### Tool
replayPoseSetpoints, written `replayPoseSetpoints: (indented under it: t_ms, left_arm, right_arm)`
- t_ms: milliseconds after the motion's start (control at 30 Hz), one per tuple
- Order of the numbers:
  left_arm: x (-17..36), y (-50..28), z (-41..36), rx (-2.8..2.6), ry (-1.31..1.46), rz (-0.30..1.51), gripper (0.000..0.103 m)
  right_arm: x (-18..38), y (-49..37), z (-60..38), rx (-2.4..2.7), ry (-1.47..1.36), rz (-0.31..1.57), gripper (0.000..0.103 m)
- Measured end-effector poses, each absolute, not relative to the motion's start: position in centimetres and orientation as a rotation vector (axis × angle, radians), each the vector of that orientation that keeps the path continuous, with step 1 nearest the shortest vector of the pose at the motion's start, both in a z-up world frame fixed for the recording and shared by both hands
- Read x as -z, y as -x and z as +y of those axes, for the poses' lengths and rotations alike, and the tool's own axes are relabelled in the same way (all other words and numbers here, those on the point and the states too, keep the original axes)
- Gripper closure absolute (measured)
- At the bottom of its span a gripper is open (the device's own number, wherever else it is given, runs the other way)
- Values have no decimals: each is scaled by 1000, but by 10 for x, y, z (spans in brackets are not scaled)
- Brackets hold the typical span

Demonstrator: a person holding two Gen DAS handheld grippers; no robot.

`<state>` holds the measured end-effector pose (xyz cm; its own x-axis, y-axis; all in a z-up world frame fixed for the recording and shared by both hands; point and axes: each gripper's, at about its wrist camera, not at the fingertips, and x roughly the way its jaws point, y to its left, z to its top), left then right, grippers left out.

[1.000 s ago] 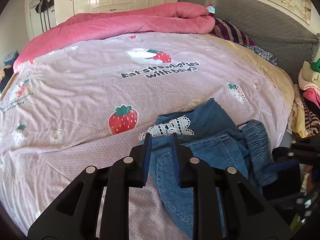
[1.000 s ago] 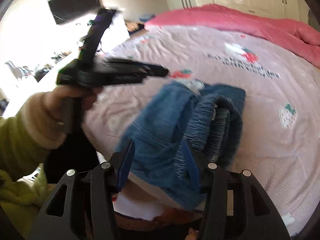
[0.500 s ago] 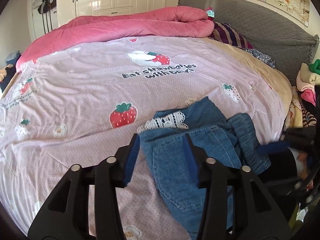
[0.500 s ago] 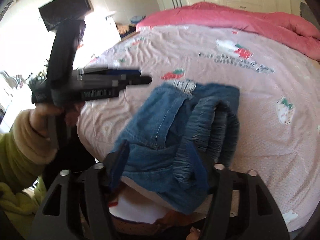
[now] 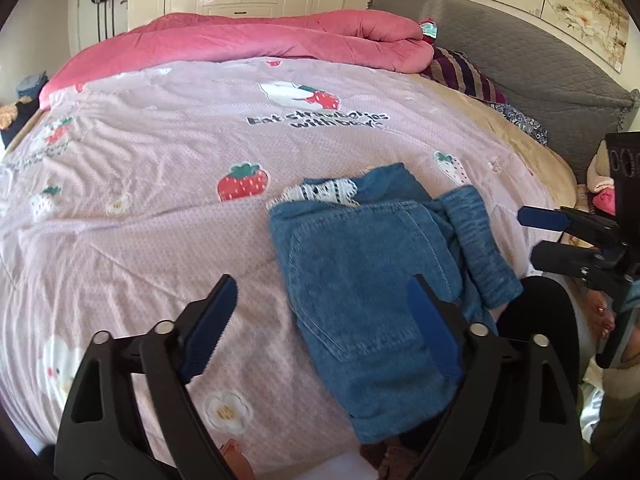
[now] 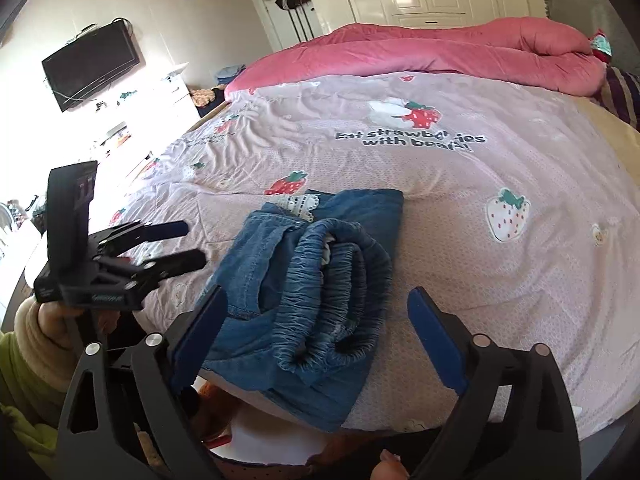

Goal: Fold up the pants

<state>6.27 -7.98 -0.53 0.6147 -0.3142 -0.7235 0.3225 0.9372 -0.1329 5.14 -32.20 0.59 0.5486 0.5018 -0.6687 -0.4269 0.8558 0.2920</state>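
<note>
Folded denim pants [image 5: 360, 280] sit bunched at the near edge of the bed [image 5: 160, 160], around 5 o'clock in the left view. Left hand-held gripper [image 5: 320, 312] is spread wide, holding nothing; right hand-held gripper [image 6: 316, 320] is wide too, hovering over the elastic waistband [image 6: 332, 276].

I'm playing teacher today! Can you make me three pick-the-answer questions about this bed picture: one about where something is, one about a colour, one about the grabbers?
1. Where do the folded blue denim pants lie?
A. near edge of the strawberry-print pink bedspread
B. on the rolled pink quilt
C. on the floor

2. What colour is the pants' lace trim?
A. red
B. white
C. green

3. How are the left gripper and right gripper?
A. both shut
B. one shut
C. both open

Answers: 1 A, pants sit at the near edge. 2 B, lace looks white. 3 C, jaws spread, nothing held.
</note>
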Motion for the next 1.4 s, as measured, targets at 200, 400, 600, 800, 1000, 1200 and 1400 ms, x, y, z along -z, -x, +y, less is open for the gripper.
replayPoseSetpoints:
  t_ms: [200, 400, 600, 800, 1000, 1200, 1400]
  left_arm:
    - [11, -39, -79, 368, -3, 850, 17]
    - [14, -7, -86, 413, -26, 837, 17]
    - [16, 9, -111, 479, -92, 805, 33]
    - [36, 4, -130, 516, -109, 861, 86]
    - [51, 7, -139, 538, -140, 890, 87]
    - [62, 1, -141, 544, -143, 912, 87]
    - [52, 4, -136, 570, -105, 909, 78]
  right_arm:
    - [-8, -43, -328, -545, -110, 823, 10]
    - [-4, -46, -333, -523, -127, 838, 9]
    - [-5, -54, -332, -518, -163, 844, 9]
    - [-2, -63, -328, -502, -159, 855, 9]
    - [20, -74, -328, -481, -210, 930, 9]
    - [27, -89, -322, -522, -265, 959, 9]
    - [34, -106, -317, -522, -309, 989, 9]
